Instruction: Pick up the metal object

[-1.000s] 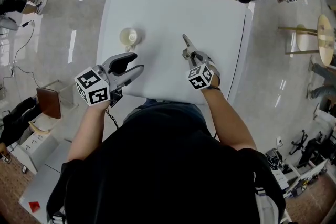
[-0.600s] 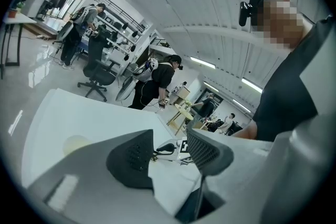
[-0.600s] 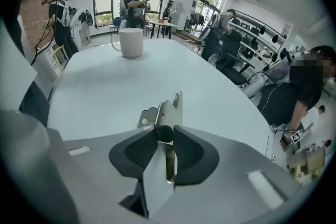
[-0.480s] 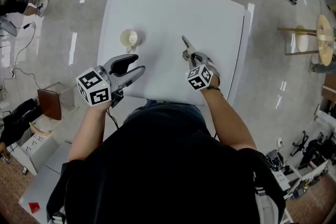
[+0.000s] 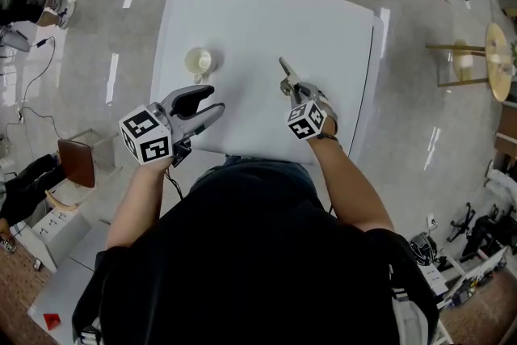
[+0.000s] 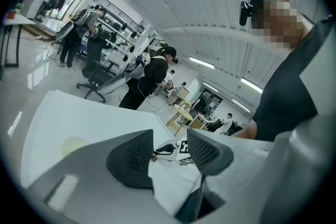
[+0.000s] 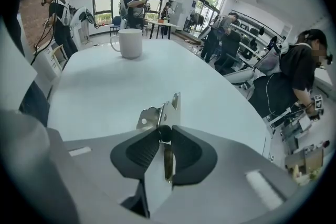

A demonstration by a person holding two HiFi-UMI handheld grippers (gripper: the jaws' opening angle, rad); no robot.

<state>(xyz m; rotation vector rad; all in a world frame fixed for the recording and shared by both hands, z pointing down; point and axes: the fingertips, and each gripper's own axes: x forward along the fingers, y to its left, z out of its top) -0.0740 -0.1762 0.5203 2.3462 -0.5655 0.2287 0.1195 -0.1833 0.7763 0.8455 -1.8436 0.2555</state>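
The metal bracket, a flat bright piece with holes, sits between the pads of my right hand-held gripper. The jaws are pressed together on its lower part, and its upper end stands out above them. It is over the near right part of the white desk, and I judge it is already a little off the surface, though I cannot see the gap clearly.

Compared with one second ago, almost nothing has changed. The bracket keeps the same tilt in the head view, my right hand has moved only very slightly, and the grip has not slipped. For the task this means the pick is practically done and the hold looks steady.

My left hand-held gripper waits at the near left edge of the desk with its jaws apart and nothing between them. The white mug stands well apart from both, untouched.
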